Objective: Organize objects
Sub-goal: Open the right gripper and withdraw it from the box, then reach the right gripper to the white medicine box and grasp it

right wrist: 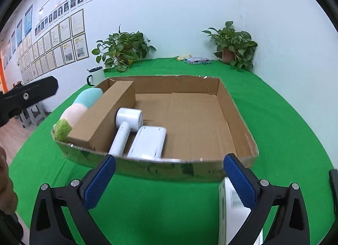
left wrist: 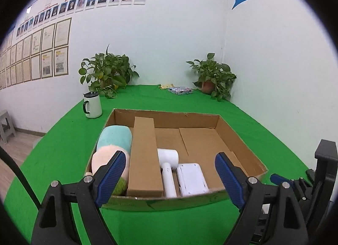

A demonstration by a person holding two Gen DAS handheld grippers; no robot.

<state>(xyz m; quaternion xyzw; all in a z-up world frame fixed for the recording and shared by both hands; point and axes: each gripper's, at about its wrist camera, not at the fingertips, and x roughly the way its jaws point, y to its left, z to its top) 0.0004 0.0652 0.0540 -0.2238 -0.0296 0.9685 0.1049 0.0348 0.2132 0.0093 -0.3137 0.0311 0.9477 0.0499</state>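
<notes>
Left wrist: fingers (left wrist: pixel 118 166) spread, angled downward.

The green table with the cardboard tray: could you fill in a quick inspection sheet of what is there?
Surface: green cloth covers the table.
Job's things: cardboard tray holds, side by side, a plush toy, a long brown box, a white hair dryer and a flat white device; its right half is bare. A white box lies outside the tray, by the right gripper.
Clutter: white mug, small patterned pack.
Grippers: left gripper open, empty; right gripper open, gripping nothing.
Cables: nothing seen.
Surroundings: two potted plants, framed papers and photos on the wall, a grey stool.
</notes>
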